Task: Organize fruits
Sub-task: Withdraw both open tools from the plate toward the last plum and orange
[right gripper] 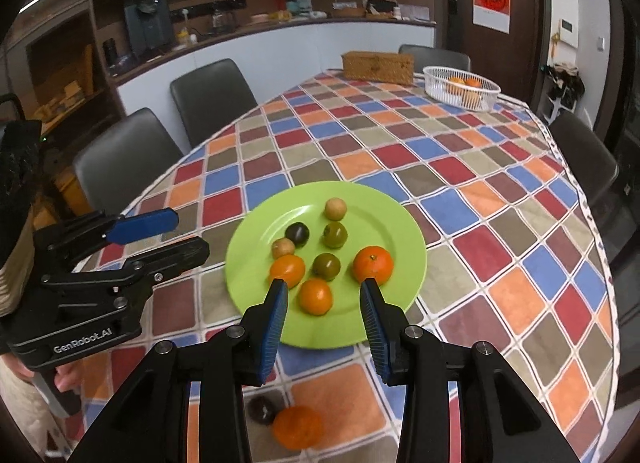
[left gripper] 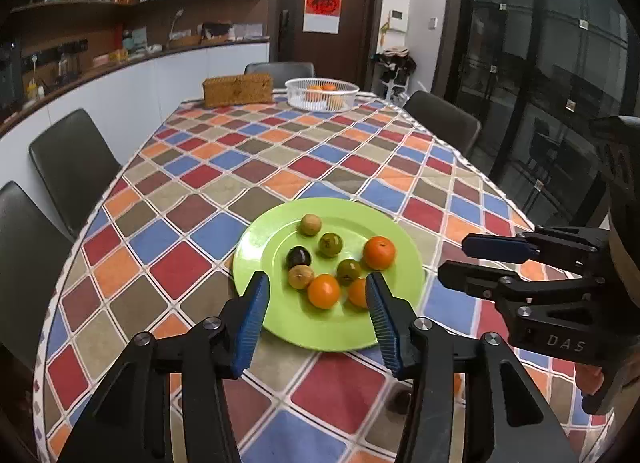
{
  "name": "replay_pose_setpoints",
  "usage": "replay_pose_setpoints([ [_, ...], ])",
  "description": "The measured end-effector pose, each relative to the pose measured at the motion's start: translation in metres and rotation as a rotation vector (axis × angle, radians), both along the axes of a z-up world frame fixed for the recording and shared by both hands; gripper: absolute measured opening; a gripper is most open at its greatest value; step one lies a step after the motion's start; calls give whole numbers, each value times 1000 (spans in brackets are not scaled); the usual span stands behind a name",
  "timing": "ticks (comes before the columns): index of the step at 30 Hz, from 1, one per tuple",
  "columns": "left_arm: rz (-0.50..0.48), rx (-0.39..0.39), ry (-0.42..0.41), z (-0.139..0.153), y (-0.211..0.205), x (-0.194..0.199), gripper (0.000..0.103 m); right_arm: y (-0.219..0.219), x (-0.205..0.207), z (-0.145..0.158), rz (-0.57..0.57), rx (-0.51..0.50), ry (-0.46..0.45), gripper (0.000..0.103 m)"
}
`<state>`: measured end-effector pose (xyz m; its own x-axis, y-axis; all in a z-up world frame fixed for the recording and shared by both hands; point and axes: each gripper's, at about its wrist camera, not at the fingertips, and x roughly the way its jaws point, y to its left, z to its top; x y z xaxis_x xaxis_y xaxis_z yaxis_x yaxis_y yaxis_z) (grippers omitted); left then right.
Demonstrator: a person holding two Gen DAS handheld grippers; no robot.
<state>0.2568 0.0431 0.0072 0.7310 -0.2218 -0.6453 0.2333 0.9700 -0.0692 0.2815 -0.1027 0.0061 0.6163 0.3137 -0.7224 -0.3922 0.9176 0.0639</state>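
A green plate point(left gripper: 280, 315) point(right gripper: 256, 295) on the checkered tablecloth holds several small fruits: oranges point(left gripper: 379, 252) point(right gripper: 373, 264), green fruits point(left gripper: 331, 244) point(right gripper: 335, 234), tan fruits point(left gripper: 310, 224) point(right gripper: 335, 208) and a dark plum point(left gripper: 298, 257) point(right gripper: 297, 234). My left gripper point(left gripper: 318, 279) is open and empty, just above the plate's near edge. My right gripper point(right gripper: 323, 287) is open and empty over the plate's near side, with an orange point(right gripper: 316, 296) between its fingers' line. Each gripper shows in the other's view, the right one point(left gripper: 452, 259) and the left one point(right gripper: 192, 235). A loose orange point(right gripper: 298, 427) and a dark plum point(right gripper: 262, 409) lie on the cloth under the right gripper.
A white wire basket point(left gripper: 322, 93) point(right gripper: 460, 87) with oranges stands at the table's far end, next to a woven box point(left gripper: 238, 89) point(right gripper: 378, 66). Dark chairs point(left gripper: 72, 167) point(right gripper: 212, 95) line the table's sides. A counter with shelves runs along the left wall.
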Motion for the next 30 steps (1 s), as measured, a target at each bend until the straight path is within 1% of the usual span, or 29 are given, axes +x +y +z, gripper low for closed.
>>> replay_pose_setpoints([
  [1, -3, 4, -5, 2, -1, -4, 52, -1, -5, 2, 5, 1, -4, 39],
  [3, -5, 14, -14, 4, -5, -14, 54, -3, -13, 6, 12, 3, -14, 45],
  [5, -7, 24, -20, 5, -8, -26, 55, -4, -22, 9, 18, -3, -24, 45],
  [7, -12, 27, -24, 4, -10, -34, 61, -5, -29, 9, 27, -10, -28, 45],
  [9, -10, 39, -33, 2, -12, -44, 65, -5, -36, 9, 36, -25, -29, 45],
  [13, -22, 78, -29, -7, -18, -59, 66, -5, -49, 1, 65, -64, -18, 45],
  [20, -53, 99, 14, -25, -23, -76, 69, -2, -64, -18, 114, -114, 33, 45],
  [25, -76, 131, 50, -40, -27, -81, 69, 2, -67, -36, 156, -142, 95, 45],
  [30, -99, 141, 92, -55, -30, -82, 69, 6, -67, -53, 199, -169, 151, 45],
])
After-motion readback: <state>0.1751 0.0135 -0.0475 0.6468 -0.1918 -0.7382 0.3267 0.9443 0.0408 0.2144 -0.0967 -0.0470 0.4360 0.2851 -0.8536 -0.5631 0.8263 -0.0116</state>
